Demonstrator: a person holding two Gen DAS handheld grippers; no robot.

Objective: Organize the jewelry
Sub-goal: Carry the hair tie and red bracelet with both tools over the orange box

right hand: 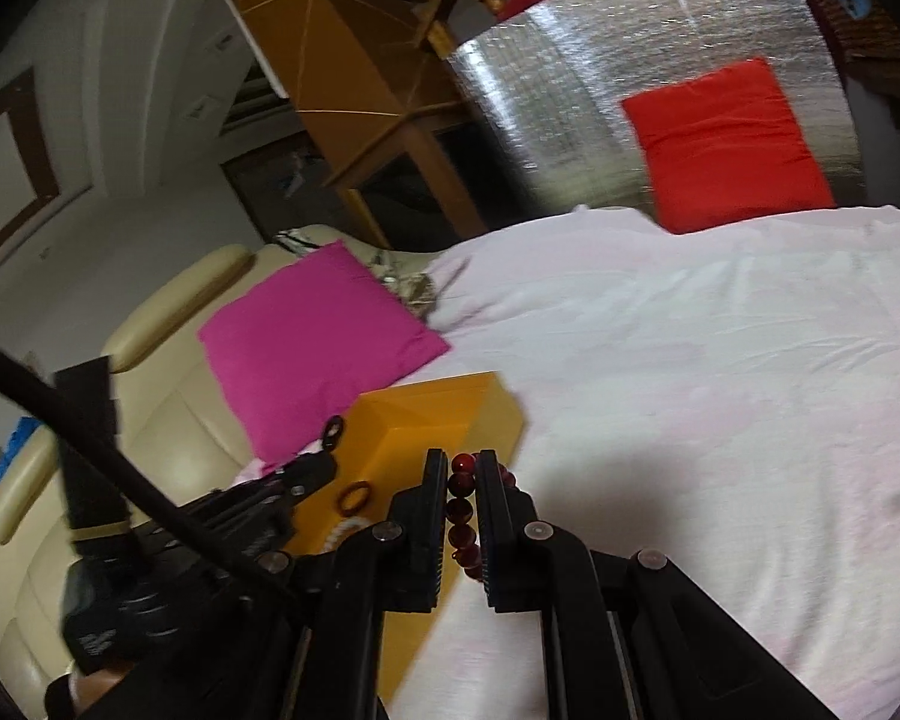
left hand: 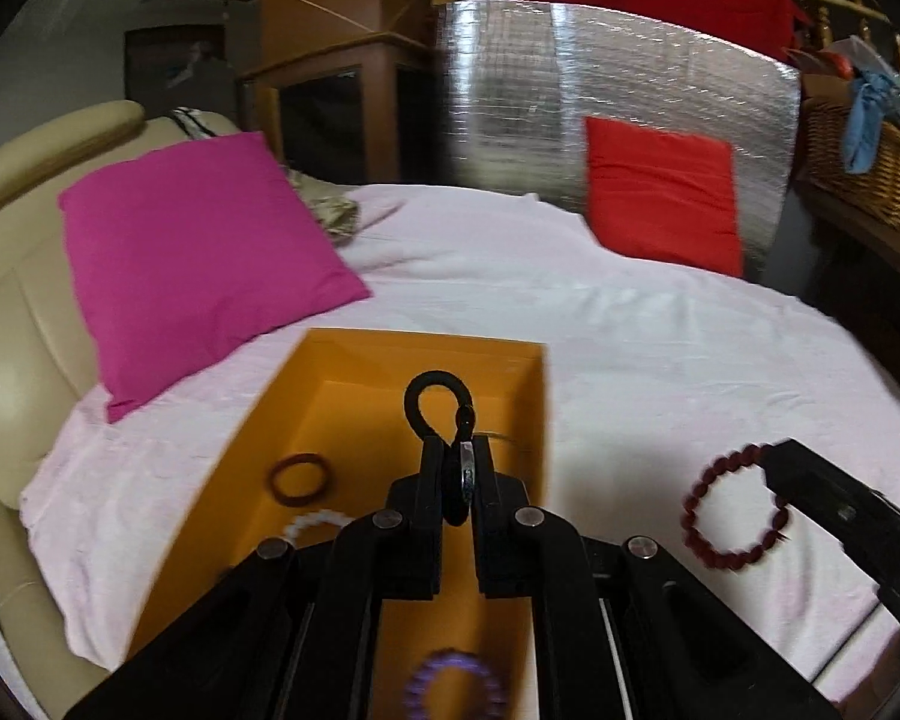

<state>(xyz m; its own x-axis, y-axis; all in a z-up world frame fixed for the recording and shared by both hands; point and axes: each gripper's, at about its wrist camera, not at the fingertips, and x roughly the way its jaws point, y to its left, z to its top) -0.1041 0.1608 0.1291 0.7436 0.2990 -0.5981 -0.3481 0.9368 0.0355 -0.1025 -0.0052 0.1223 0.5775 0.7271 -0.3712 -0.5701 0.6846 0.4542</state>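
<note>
Left gripper (left hand: 455, 450) clenched on black loop bracelet (left hand: 435, 399) above orange box (left hand: 354, 396); right gripper (right hand: 455, 468) pinching dark red bead bracelet (right hand: 462, 510) just beside box. Beyond: pink sheet (left hand: 660, 348), magenta cushion (left hand: 198, 264).

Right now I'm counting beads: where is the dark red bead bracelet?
The dark red bead bracelet is clamped in the right gripper, hanging above the pink sheet just right of the orange box.
</note>
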